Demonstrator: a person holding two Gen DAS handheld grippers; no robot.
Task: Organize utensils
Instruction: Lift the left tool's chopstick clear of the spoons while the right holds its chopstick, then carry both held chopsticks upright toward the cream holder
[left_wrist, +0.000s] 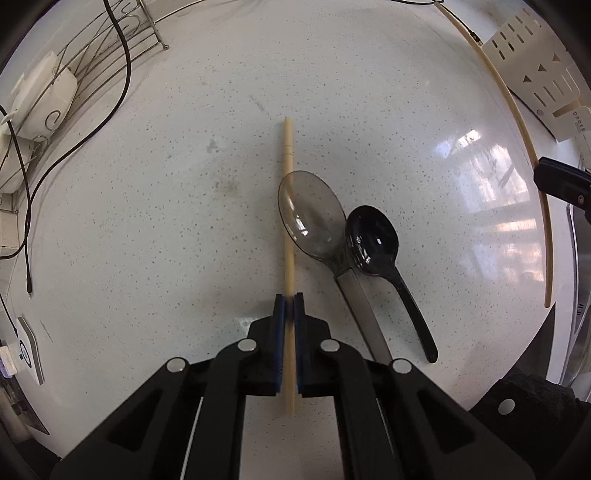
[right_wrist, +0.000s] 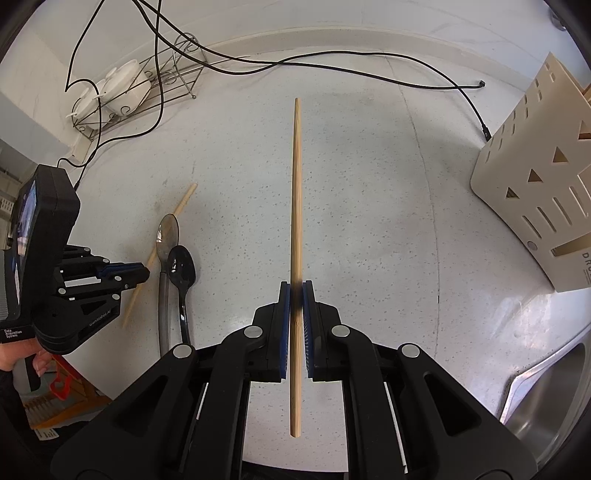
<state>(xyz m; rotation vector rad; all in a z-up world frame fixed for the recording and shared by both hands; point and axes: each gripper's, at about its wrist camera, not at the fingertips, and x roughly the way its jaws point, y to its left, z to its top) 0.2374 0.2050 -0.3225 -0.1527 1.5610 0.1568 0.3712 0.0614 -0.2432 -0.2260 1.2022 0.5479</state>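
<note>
My left gripper (left_wrist: 289, 295) is shut on a pale wooden chopstick (left_wrist: 288, 236) that lies on the white speckled counter; it also shows in the right wrist view (right_wrist: 142, 273). Its far end runs under a smoky clear spoon (left_wrist: 312, 216). A black spoon (left_wrist: 373, 236) lies right of that, bowl touching the clear spoon. My right gripper (right_wrist: 296, 286) is shut on a second chopstick (right_wrist: 296, 206) and holds it above the counter, pointing away. This second chopstick shows along the right edge of the left wrist view (left_wrist: 532, 162). A cream slotted utensil holder (right_wrist: 535, 192) stands at the right.
A wire dish rack (right_wrist: 147, 88) with white bowls stands at the back left. Black cables (right_wrist: 332, 70) trail across the back of the counter. A steel sink (right_wrist: 546, 398) is at the near right. The counter's front edge is close below.
</note>
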